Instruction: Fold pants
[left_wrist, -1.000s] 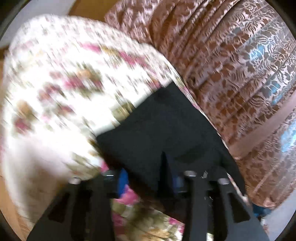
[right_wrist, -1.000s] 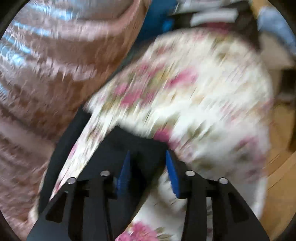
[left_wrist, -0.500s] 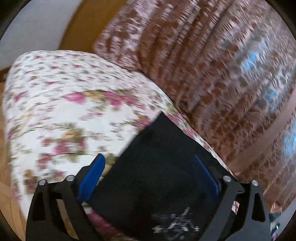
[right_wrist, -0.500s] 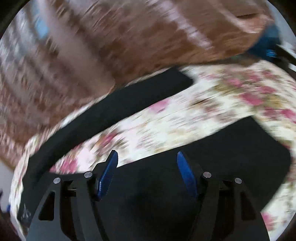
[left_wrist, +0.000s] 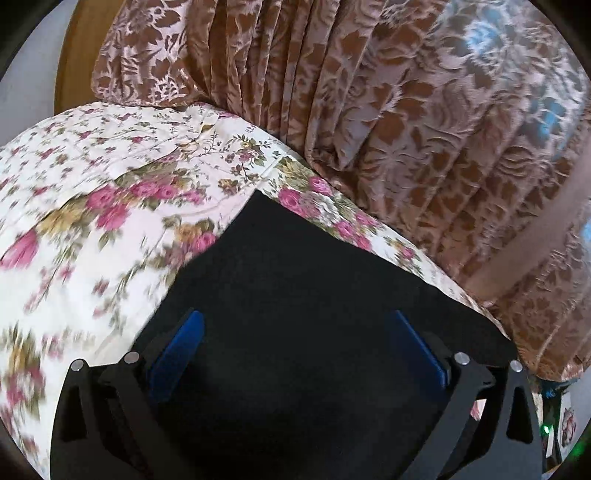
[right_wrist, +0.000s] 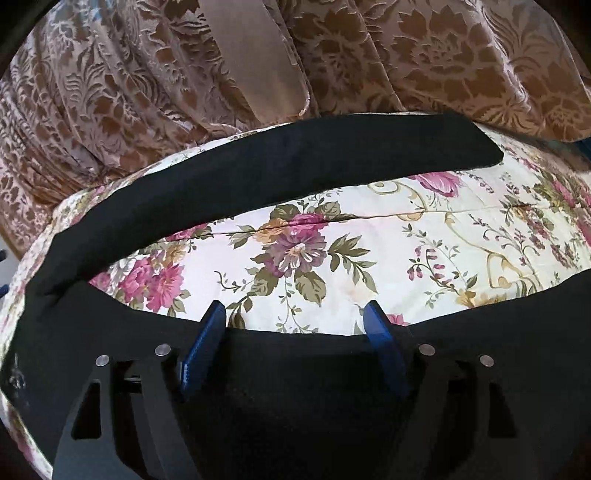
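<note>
left gripper (left_wrist: 295, 345) spread above black pants (left_wrist: 295, 295) | right gripper (right_wrist: 295, 332) spread at near leg's edge | legs' long axis left-right on floral bed (right_wrist: 369, 258)

Floral-sheeted bed (right_wrist: 369, 258), probably mattress; black pants (right_wrist: 258, 173) spread flat on it, legs apart.

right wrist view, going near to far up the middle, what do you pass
right tool → near pant leg → floral bedspread → far pant leg → brown curtain
</note>
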